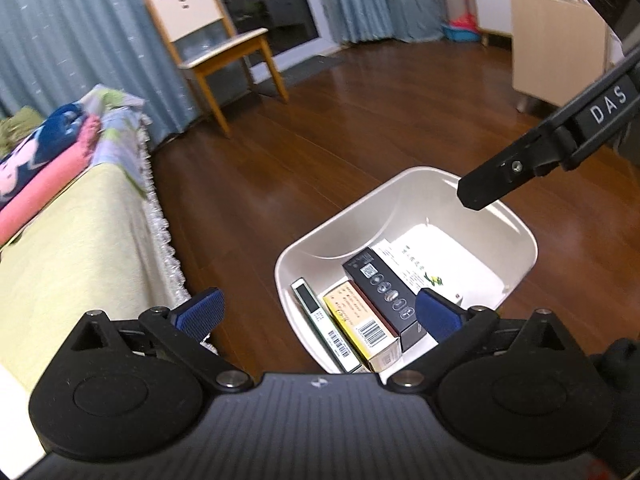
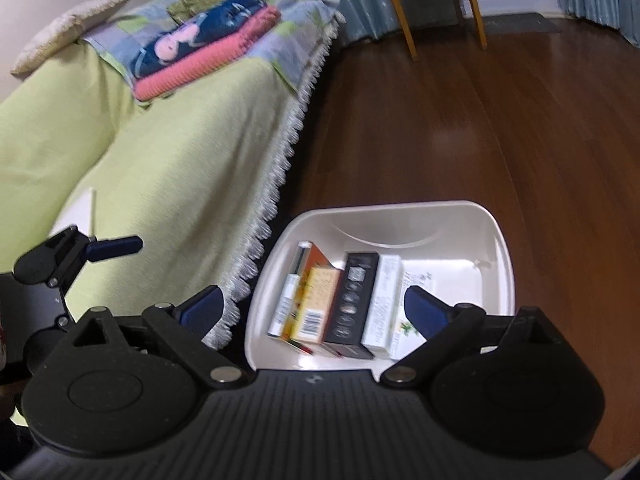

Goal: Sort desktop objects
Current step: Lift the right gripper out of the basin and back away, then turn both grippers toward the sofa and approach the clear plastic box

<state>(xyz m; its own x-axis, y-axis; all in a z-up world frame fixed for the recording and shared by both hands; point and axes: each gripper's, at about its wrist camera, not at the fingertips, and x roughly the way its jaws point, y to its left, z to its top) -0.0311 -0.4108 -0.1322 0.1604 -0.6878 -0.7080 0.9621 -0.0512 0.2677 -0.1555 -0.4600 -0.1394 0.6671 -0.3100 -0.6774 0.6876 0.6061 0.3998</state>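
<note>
A white plastic bin [image 1: 340, 216] stands on the wooden floor and holds several boxes on edge. Among them are a slim white and green box [image 1: 314, 316], a yellow box [image 1: 356, 316] and a black box [image 1: 380, 284], with a white printed box [image 1: 436, 260] behind. My left gripper [image 1: 318, 312] hovers over the bin's near end, open and holding nothing. My right gripper [image 2: 312, 310] is open and empty too, above the same bin [image 2: 500, 240] and the black box [image 2: 354, 300]. One black finger [image 1: 492, 180] of the right gripper reaches over the bin's far rim.
A couch with a yellow-green cover [image 2: 140, 168] and lace fringe lies left of the bin, with folded blankets [image 2: 204, 48] on it. A wooden chair [image 1: 216, 44] stands at the curtains. A cardboard box [image 1: 556, 48] is at far right. Brown floor [image 2: 480, 128] surrounds the bin.
</note>
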